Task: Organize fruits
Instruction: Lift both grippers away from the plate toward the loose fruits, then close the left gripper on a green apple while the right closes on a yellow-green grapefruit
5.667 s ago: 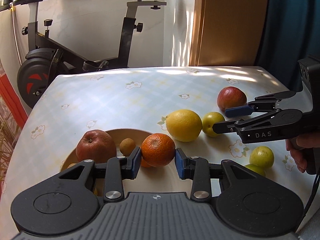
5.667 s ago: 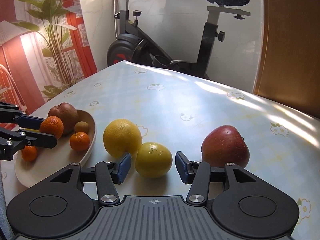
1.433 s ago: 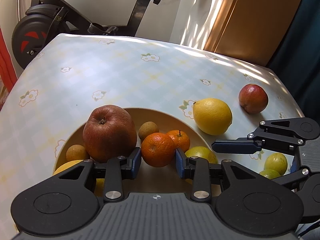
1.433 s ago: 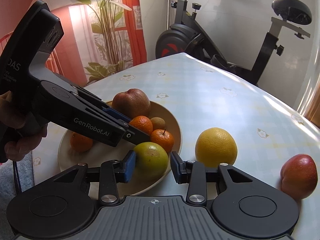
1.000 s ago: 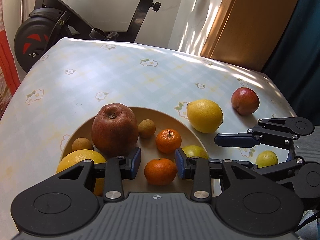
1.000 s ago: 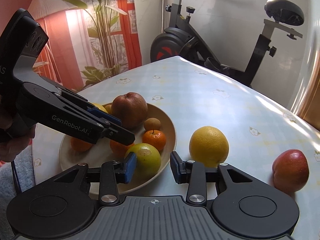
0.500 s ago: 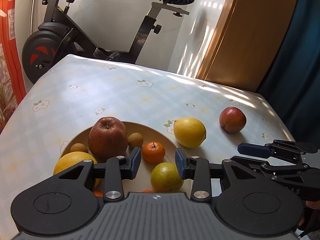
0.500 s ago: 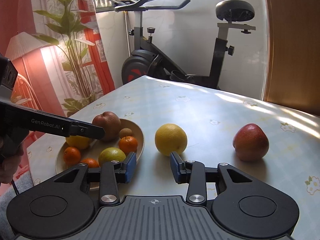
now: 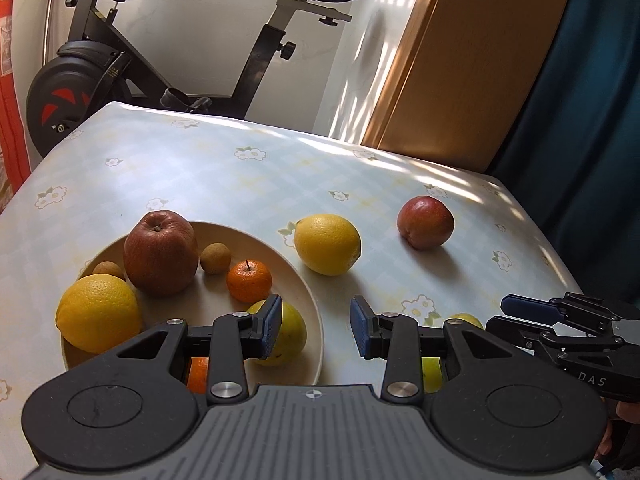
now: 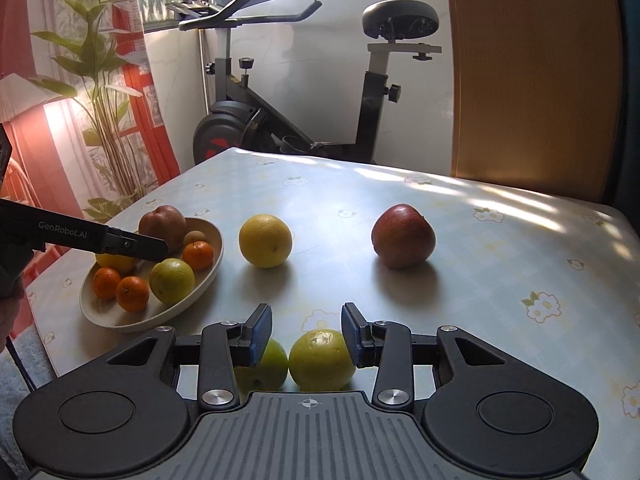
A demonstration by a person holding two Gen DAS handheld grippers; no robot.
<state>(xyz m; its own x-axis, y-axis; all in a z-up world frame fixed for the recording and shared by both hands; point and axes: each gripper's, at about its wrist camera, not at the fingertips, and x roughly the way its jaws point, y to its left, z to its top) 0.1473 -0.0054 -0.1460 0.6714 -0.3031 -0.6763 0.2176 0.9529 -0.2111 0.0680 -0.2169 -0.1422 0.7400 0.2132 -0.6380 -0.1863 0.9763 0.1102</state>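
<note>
A shallow cream bowl [image 9: 308,304] is seen at the left side of the table [image 9: 248,184], which is covered by a pale checked cloth printed with small flowers. In the bowl, a dull red, wrinkled apple [image 9: 161,252] is stood with its stem end up; a large yellow citrus [image 9: 98,312] is laid beside it, along with two small brown round fruits [image 9: 215,258], a stemmed mandarin [image 9: 249,281] and a yellow-green fruit [image 9: 290,332] near the rim. Two more mandarins [image 10: 132,293] are shown at the bowl's near end in the right wrist view.

Outside the bowl, a big yellow citrus [image 9: 327,244] is laid on the cloth just beside the rim, its slightly longer axis running across the left wrist view, with a small nub at its left end. A red apple [image 9: 425,222] is set well apart to the right, a dimple showing on its left side. Two yellow-green round fruits [image 10: 322,358] are placed touching at the near edge; no long axis can be made out on them.

The left gripper [image 9: 316,326] is held above the bowl's right rim, jaws parted and empty. The right gripper [image 10: 306,334] is held over the two green fruits, its blue pads [image 10: 260,336] apart and nothing clasped.
</note>
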